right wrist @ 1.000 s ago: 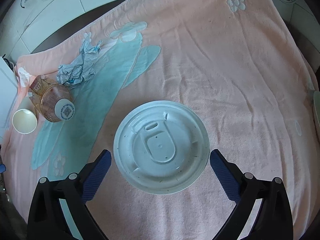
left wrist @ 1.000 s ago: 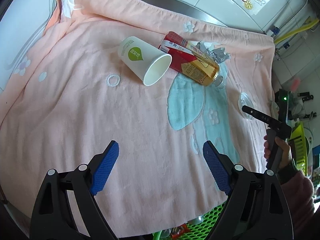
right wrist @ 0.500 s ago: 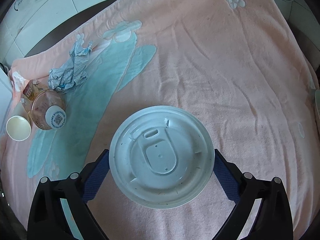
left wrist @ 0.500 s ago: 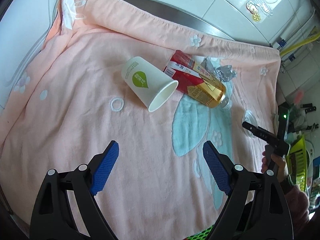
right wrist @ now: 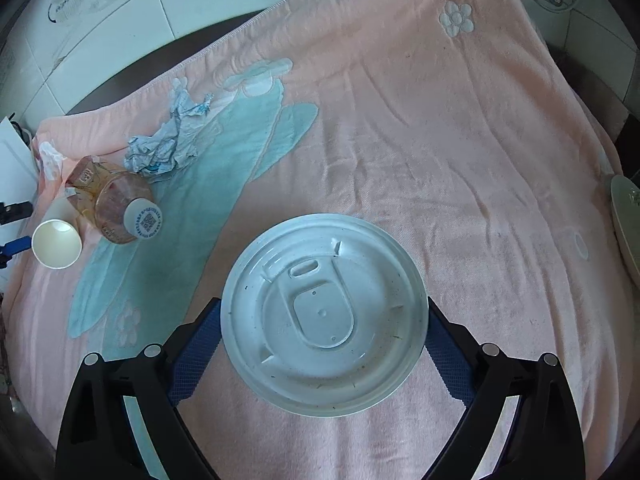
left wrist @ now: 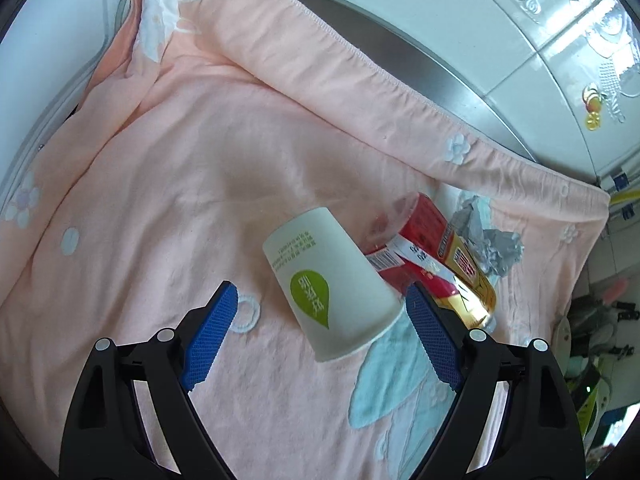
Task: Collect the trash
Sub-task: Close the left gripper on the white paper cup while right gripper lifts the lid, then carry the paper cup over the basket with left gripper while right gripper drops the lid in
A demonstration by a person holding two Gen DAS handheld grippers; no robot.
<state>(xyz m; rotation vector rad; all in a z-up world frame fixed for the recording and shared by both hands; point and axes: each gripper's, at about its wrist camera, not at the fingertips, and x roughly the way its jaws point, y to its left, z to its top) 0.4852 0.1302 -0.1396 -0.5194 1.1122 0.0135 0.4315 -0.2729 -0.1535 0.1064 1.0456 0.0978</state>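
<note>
A white paper cup (left wrist: 328, 284) with a green leaf mark lies on its side on the pink towel (left wrist: 160, 184). My left gripper (left wrist: 320, 344) is open, its blue pads either side of the cup's rim end. A red-labelled plastic bottle (left wrist: 436, 260) and crumpled paper (left wrist: 488, 240) lie just behind the cup. In the right wrist view a round white plastic lid (right wrist: 324, 316) lies flat between my right gripper's (right wrist: 324, 344) open pads, which sit at its edges. The cup (right wrist: 56, 244), bottle (right wrist: 116, 208) and crumpled paper (right wrist: 168, 144) show far left there.
The towel (right wrist: 440, 120) covers a steel counter against a white tiled wall (left wrist: 500, 32). A pale dish edge (right wrist: 624, 216) sits at the far right. Cluttered items (left wrist: 592, 352) lie beyond the towel's right edge.
My left gripper has moved forward until the cup lies between its pads. My right gripper has moved in around the lid, its pads now at the lid's edges.
</note>
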